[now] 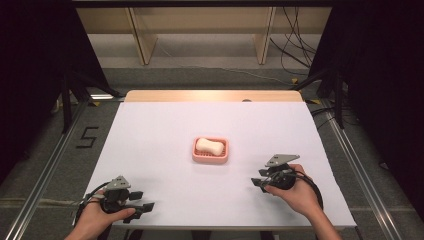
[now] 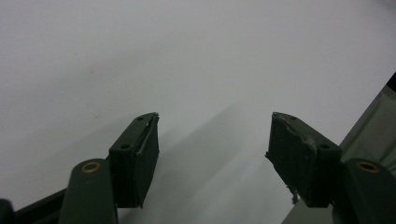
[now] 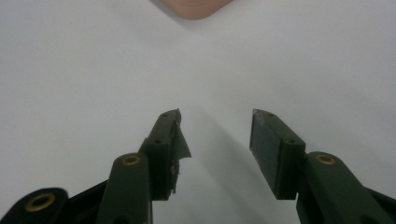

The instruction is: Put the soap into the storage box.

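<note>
— Nearest the lens in the left gripper view, what do you see?

— Two black jaws of the left gripper [image 2: 212, 135], spread wide with nothing between them, hanging over the white table cover [image 2: 187, 56]. A dark grey strip cuts in at the right edge, past the edge of the cover; I cannot tell what it is. The inner pad of the left-hand jaw looks frayed along its edge.

— And the other one?

— The right gripper [image 3: 215, 130] is released as well, jaws parted over bare white surface. A flap of pad material hangs loose from one jaw. At the top edge a rounded pink corner shows, the soap dish [image 3: 194, 7], cut off by the frame so that its contents are out of sight there.

— Where does the dish sit overall?

— From the high view, the pink soap dish [image 1: 196, 156] rests near the middle of the table cover [image 1: 165, 125], with a pale, waisted bar of soap [image 1: 209, 146] lying in it. Both grippers are well apart from it. The right gripper [image 1: 260, 181] is held by the person's right hand [image 1: 295, 192] toward the near right, pointing left. The left gripper [image 1: 142, 206] sits at the near left corner in the left hand [image 1: 97, 215], pointing right along the near edge.

— Anything hard to read?

— The forearms are cut off at the bottom. Dark curtains hide both sides of the room, and the gripper tips are small and dark against the hands.
</note>
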